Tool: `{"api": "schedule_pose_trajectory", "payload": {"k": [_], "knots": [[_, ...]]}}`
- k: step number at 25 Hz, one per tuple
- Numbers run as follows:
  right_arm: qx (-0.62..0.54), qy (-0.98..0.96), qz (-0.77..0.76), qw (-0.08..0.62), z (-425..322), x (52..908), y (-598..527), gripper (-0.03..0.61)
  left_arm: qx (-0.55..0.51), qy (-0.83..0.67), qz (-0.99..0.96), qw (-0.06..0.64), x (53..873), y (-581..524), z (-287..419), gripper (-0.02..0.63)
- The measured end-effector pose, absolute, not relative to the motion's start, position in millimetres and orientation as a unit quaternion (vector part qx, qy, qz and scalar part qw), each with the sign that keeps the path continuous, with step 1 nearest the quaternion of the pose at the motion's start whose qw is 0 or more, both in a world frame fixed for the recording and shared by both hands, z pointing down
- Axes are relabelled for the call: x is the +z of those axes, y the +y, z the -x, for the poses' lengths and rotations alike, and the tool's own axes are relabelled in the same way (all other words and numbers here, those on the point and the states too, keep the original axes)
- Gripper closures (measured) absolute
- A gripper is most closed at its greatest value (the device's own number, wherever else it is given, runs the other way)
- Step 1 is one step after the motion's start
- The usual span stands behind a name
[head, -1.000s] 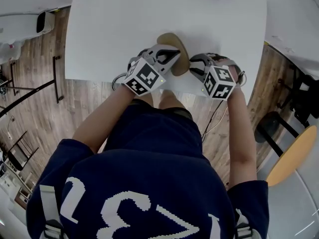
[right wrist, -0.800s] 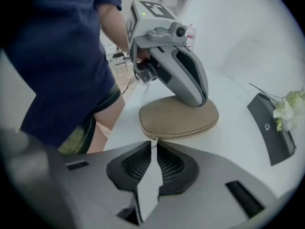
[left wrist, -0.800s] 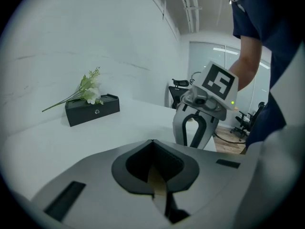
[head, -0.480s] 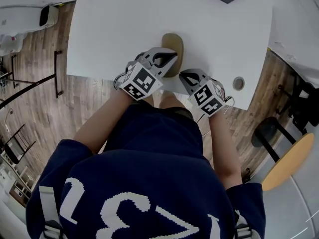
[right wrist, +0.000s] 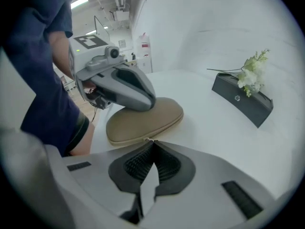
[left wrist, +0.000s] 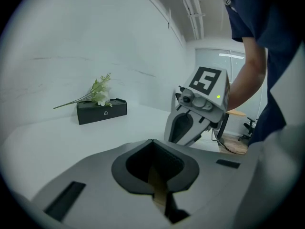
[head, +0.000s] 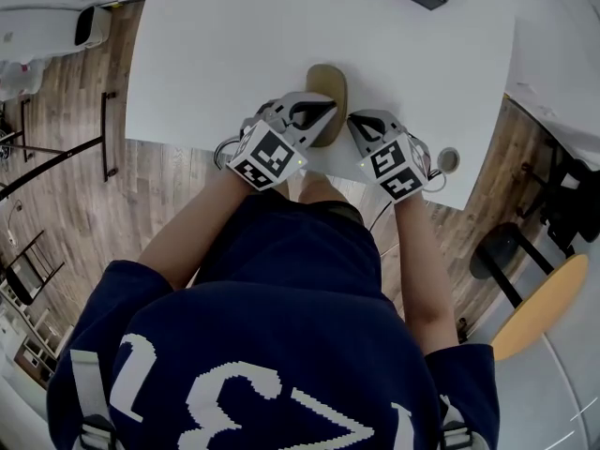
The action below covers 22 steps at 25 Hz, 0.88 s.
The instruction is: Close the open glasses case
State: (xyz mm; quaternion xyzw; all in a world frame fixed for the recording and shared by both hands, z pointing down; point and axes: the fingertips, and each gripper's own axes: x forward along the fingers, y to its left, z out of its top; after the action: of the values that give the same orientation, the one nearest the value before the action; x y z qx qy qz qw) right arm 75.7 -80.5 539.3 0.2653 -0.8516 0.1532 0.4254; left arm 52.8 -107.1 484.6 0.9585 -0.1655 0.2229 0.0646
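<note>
Your left gripper point(head: 323, 107), jaws pressed together, lies on top of the tan glasses case point(head: 328, 79), which sits closed near the worktop's point(head: 216, 54) front edge. Your right gripper point(head: 356, 122), jaws together and empty, is just beside the case.

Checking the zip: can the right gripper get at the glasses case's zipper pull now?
Probably yes: the zipper pull lies right at the right gripper's shut tips, nothing between; the left gripper grips the glasses case farther along.
</note>
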Motion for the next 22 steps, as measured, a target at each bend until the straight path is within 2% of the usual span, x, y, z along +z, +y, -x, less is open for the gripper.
{"api": "schedule_pose_trajectory", "payload": {"k": [7, 12, 16, 22], "knots": [[0.135, -0.843, -0.297, 0.427, -83, 542, -151, 0.558, 0.230, -0.158, -0.957, 0.077, 485, -107, -54, 0.601], [0.145, -0.859, -0.271, 0.410, -83, 527, -98, 0.558, 0.281, -0.105, -0.952, 0.065, 483, -94, -47, 0.601], [0.192, -0.871, -0.238, 0.383, -62, 523, -35, 0.558, 0.315, -0.066, -0.946, 0.025, 483, -73, -36, 0.601], [0.251, -0.853, -0.284, 0.359, -78, 536, -37, 0.558, 0.324, -0.050, -0.944, -0.028, 489, -56, -36, 0.601]]}}
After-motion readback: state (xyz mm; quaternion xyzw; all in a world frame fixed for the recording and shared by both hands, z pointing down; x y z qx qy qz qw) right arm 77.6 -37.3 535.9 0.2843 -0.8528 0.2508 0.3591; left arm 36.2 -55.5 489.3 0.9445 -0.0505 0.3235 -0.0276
